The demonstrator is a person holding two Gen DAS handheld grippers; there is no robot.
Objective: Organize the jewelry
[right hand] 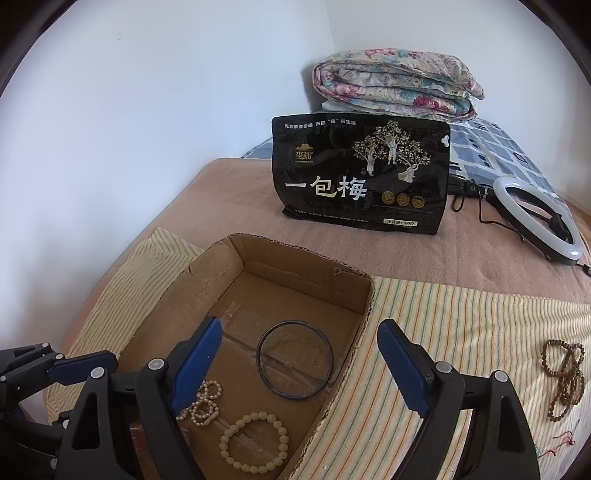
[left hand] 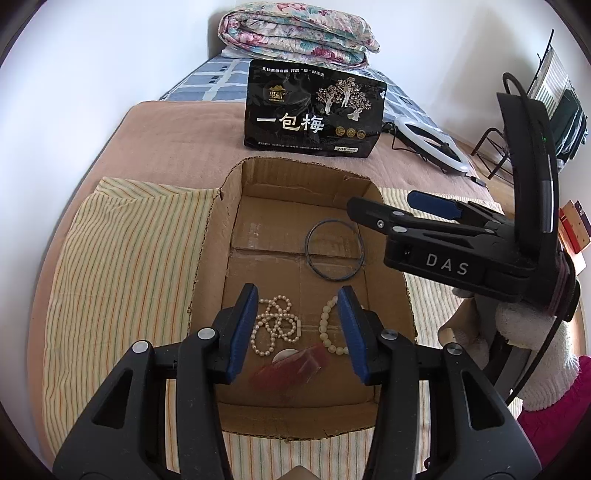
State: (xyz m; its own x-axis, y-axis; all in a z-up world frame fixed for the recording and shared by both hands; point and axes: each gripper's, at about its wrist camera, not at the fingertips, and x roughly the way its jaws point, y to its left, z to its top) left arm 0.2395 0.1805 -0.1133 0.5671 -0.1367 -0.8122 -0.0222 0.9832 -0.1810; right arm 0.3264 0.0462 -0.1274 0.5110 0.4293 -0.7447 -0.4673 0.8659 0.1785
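Observation:
An open cardboard box (left hand: 236,206) lies on a striped cloth (left hand: 122,266). Inside it are a dark bangle (left hand: 334,249), a tangled pearl string (left hand: 275,325), a cream bead bracelet (left hand: 327,328) and a red translucent piece (left hand: 291,369). My left gripper (left hand: 297,332) hangs open over the pearls and touches nothing. My right gripper (left hand: 382,201) stands open above the box's right rim. In the right wrist view the right gripper (right hand: 301,332) is wide open over the bangle (right hand: 293,360), with nothing between its fingers. Brown bead bracelets (right hand: 563,380) lie on the cloth to the right.
A black snack bag (left hand: 314,110) stands behind the box on the pink blanket (left hand: 177,140). A white ring light (right hand: 535,221) with its cable lies at the back right. A folded floral quilt (left hand: 295,33) sits at the far end. A white wall runs along the left.

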